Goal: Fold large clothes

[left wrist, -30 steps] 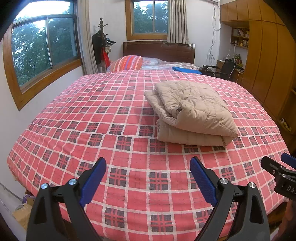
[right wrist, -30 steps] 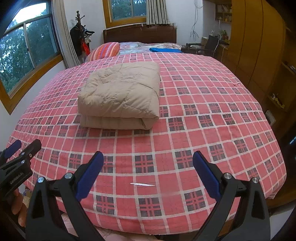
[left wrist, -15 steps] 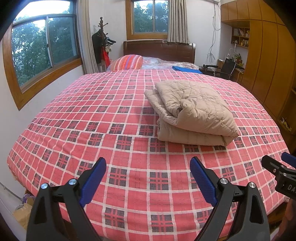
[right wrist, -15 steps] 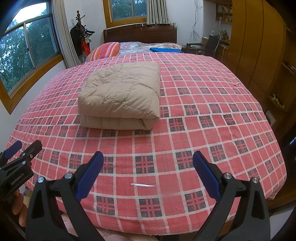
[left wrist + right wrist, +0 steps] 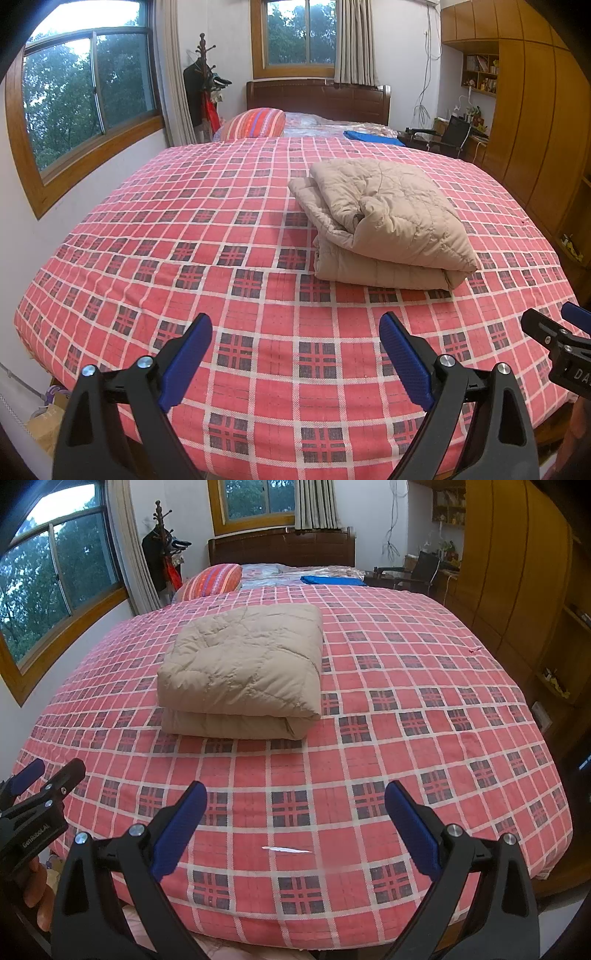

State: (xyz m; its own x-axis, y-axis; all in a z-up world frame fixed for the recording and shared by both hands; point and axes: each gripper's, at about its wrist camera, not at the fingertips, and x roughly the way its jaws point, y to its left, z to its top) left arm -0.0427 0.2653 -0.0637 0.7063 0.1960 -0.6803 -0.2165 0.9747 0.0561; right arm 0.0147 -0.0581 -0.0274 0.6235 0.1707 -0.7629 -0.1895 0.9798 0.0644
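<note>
Nothing has shifted since the earlier frames: both grippers hold the same stations above the near edge of the bed, and the folded garment lies where it was.

The left gripper has its jaws spread wide, the blue pads well apart and gripping nothing. The right gripper is likewise spread wide and empty. Each tool shows at the edge of the other's view, so the two sit side by side.

The beige quilted garment lies folded into a thick, layered rectangular bundle on the red checked bedspread. It is ahead of both grippers and well apart from them: ahead and to the right of the left gripper, ahead and to the left of the right gripper.

A small white scrap lies on the bedspread just ahead of the right gripper, between its fingers' lines. A striped pillow and a blue cloth lie far ahead, beyond the garment, near the headboard.
</note>
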